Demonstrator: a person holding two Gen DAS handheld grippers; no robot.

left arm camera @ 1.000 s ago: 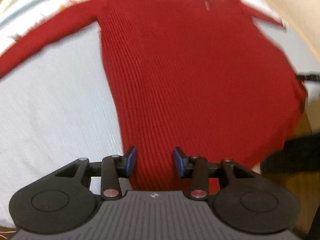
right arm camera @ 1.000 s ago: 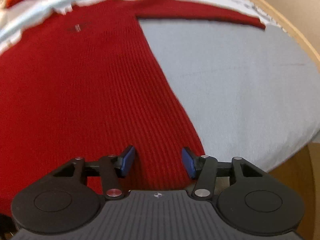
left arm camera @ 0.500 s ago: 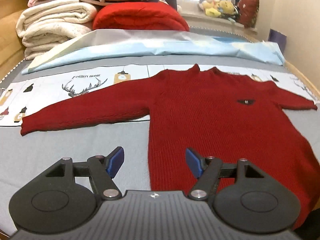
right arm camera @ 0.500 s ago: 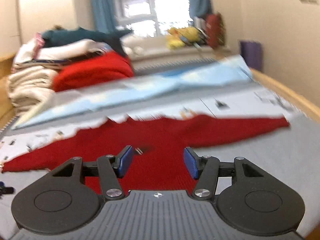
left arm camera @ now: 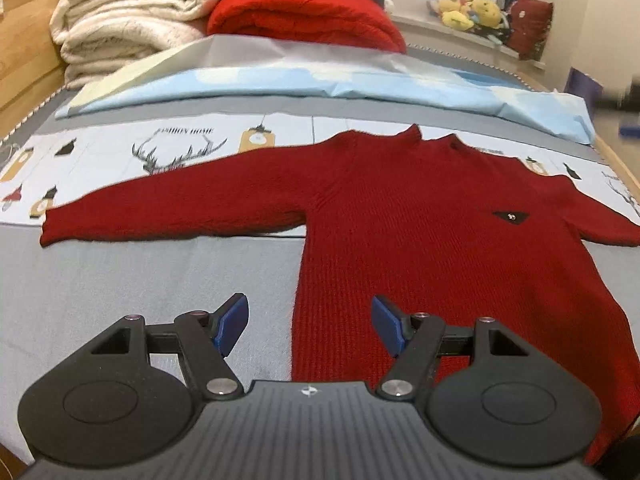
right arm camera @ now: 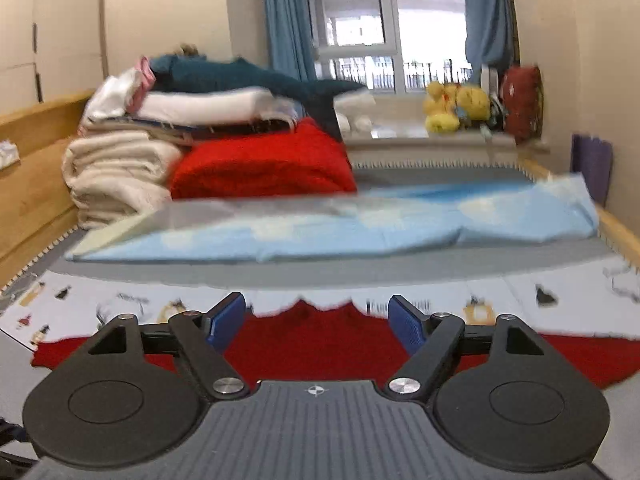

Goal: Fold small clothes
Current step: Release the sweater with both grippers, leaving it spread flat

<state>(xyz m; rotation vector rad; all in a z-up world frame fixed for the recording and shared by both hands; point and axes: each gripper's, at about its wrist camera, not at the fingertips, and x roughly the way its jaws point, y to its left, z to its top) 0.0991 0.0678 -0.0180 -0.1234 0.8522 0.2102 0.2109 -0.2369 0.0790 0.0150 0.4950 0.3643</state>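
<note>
Left gripper (left arm camera: 306, 322) and right gripper (right arm camera: 316, 320) jaws just widened, empty.

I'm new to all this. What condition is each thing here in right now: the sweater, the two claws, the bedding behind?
Red sweater: flat on the bed, sleeves out, unfolded.
Left gripper: open, empty, above the sweater's hem.
Right gripper: jaws just been opening, nothing between them.
Red blanket: folded, at the bed's far end.
Cream blankets: folded, stacked.
Light blue sheet: lying loosely across the bed.
</note>
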